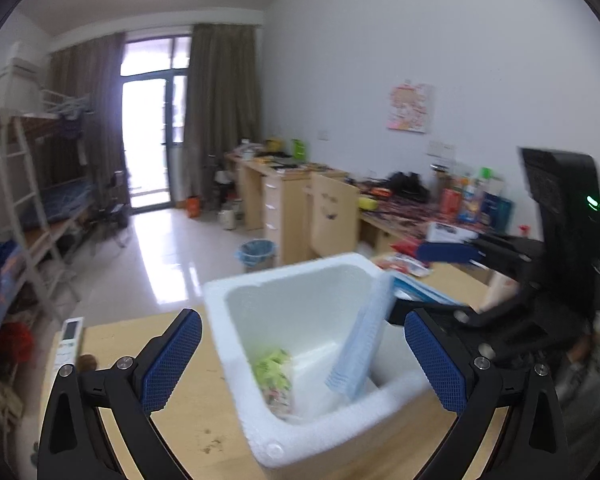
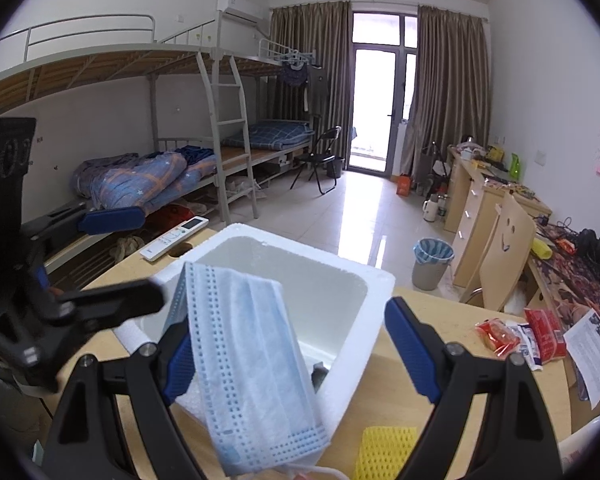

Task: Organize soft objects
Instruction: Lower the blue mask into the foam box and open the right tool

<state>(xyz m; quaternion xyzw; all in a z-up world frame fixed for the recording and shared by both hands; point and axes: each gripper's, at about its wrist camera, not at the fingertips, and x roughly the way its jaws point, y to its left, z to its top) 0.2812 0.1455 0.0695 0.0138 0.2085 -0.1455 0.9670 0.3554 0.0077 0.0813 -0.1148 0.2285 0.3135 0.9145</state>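
Both grippers stand spread wide, gripping nothing: the left gripper [image 1: 304, 364] and right gripper [image 2: 296, 354] each straddle the white foam box [image 2: 374, 296]; a blue face mask [image 2: 252, 364] leans against the box's near wall, long axis steeply tilted, brushing the right gripper's left pad; a blurred green-patterned soft thing [image 1: 274, 376] lies inside the box; a yellow sponge [image 2: 384, 454] beside the box is cut off.

The face mask [image 2: 256, 364] hides the right tongs' left pad; its lower end leaves the frame.
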